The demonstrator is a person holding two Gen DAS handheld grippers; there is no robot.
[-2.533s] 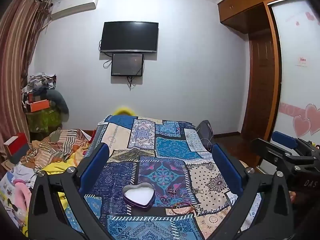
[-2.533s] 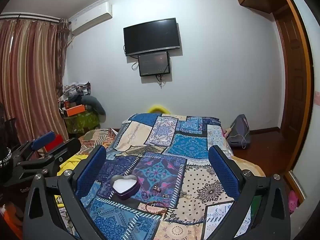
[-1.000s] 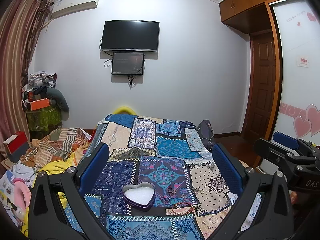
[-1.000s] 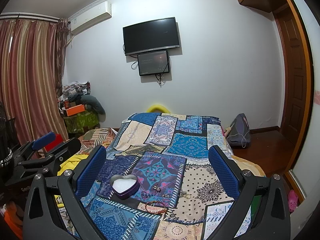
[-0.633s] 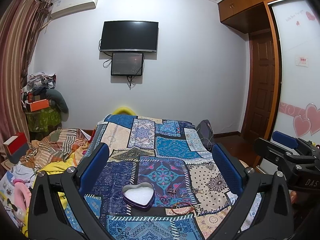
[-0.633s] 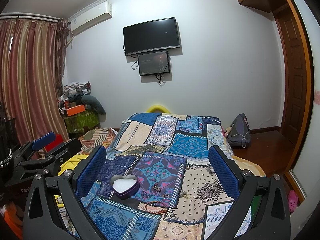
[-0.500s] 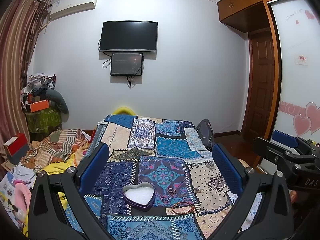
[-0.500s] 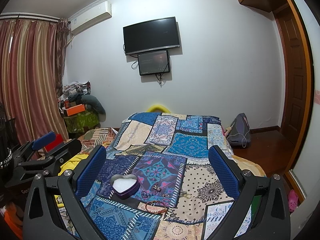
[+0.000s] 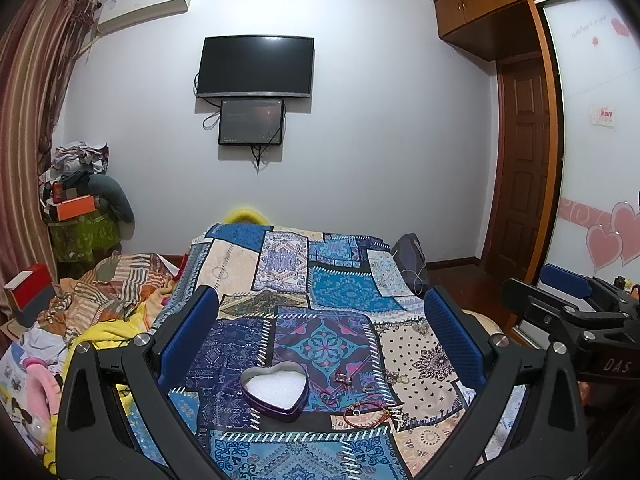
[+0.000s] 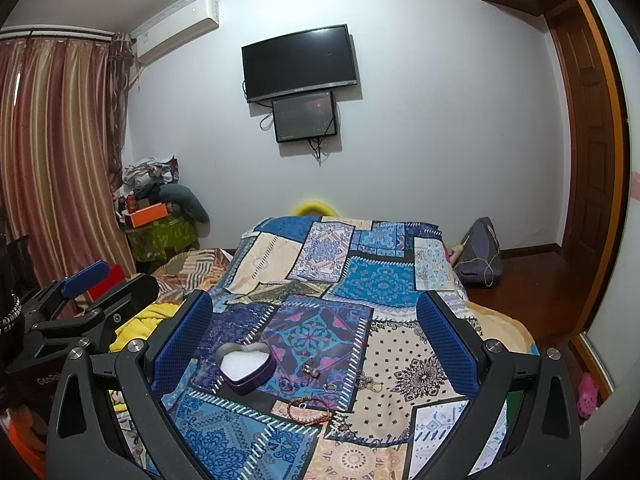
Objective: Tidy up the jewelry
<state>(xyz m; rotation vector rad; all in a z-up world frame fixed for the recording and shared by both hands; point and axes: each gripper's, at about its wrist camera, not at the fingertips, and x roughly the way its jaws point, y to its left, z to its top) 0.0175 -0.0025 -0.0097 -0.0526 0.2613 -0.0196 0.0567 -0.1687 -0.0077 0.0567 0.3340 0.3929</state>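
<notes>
while both are hovering above the bed [image 9: 344,280], the left hand-held gripper [image 9: 320,332] and right hand-held gripper [image 10: 314,330] are gaping wide, holding nothing. a purple heart-shaped tin [image 9: 275,394] is lying open on the patchwork bedspread, white padding showing; a beaded bracelet [image 9: 366,417] and small rings [image 10: 308,380] are lying just beside it.

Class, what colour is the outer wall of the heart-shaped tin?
Dark purple heart-shaped tin, white padding inside; clearest in the right wrist view.

Two side-by-side wrist cameras look forward, from above the bed's [image 9: 344,292] near end; both show the wall television [image 10: 299,62].
</notes>
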